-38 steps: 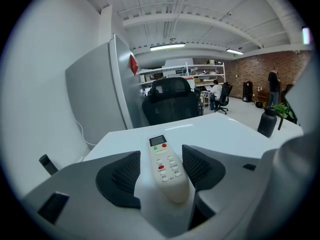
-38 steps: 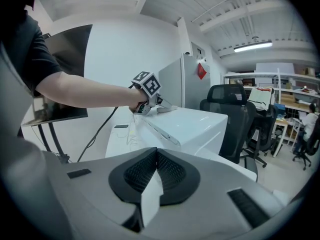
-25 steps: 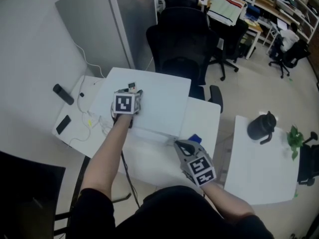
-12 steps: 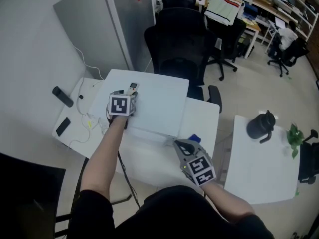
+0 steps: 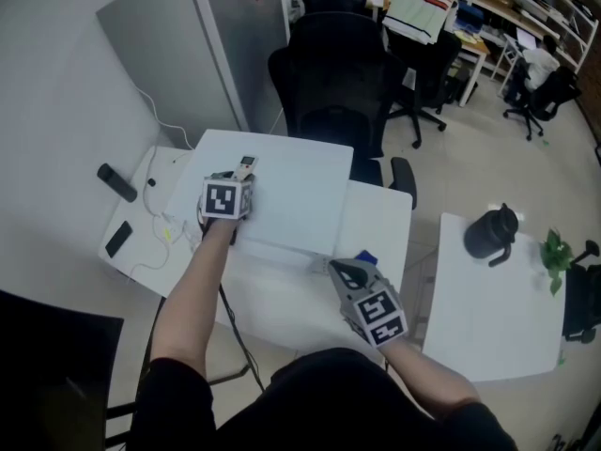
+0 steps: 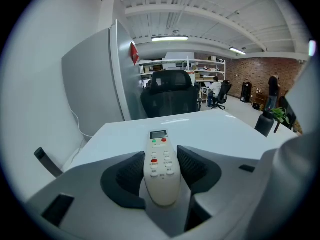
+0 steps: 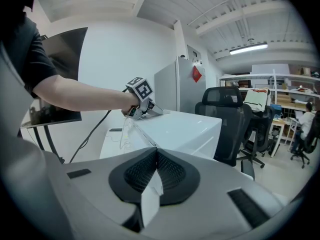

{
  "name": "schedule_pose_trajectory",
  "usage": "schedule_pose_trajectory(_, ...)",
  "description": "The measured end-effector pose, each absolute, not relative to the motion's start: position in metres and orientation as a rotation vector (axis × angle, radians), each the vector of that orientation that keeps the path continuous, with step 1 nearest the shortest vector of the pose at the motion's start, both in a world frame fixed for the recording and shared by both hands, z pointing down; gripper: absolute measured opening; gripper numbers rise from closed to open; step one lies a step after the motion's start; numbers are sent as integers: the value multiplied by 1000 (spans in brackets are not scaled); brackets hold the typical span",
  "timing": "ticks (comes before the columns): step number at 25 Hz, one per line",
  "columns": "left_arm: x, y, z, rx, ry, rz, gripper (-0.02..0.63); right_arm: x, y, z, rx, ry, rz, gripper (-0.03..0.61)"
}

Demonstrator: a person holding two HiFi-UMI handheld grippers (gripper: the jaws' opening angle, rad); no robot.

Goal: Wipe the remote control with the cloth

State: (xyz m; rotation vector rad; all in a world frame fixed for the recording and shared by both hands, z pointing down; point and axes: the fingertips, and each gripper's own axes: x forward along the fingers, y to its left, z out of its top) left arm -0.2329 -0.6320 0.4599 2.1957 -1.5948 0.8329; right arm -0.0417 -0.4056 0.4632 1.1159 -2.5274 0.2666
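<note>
Jaws of my left gripper have just been closing and now pinch the sides of the remote control, which lies on the white table. My right gripper, unmoved, stays clamped on the cloth.

white tables, black office chairs, brick wall

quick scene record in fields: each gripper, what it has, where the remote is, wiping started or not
left gripper: jaws have just been closing, pads against the sides of the remote control
remote control: white, buttons up, lengthwise between the jaws, over the white table
right gripper: shut on a white cloth
wiping: not yet begun; cloth held apart from the remote control
</note>
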Motion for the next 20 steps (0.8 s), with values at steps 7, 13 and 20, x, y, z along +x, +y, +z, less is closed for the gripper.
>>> schedule_pose_trajectory(7,-230,-601,422,2354,-1672,764,198,-2,-420,475,1221,-2448,253,8)
schedule_pose_trajectory(13,-211,-524,384,2531,-1668,668,198,50,-430,561,1195,-2223,351,98)
schedule_pose_trajectory(20,-193,-440,384,2600,-1674,631,198,65,-429,677,1020,-1970,425,225)
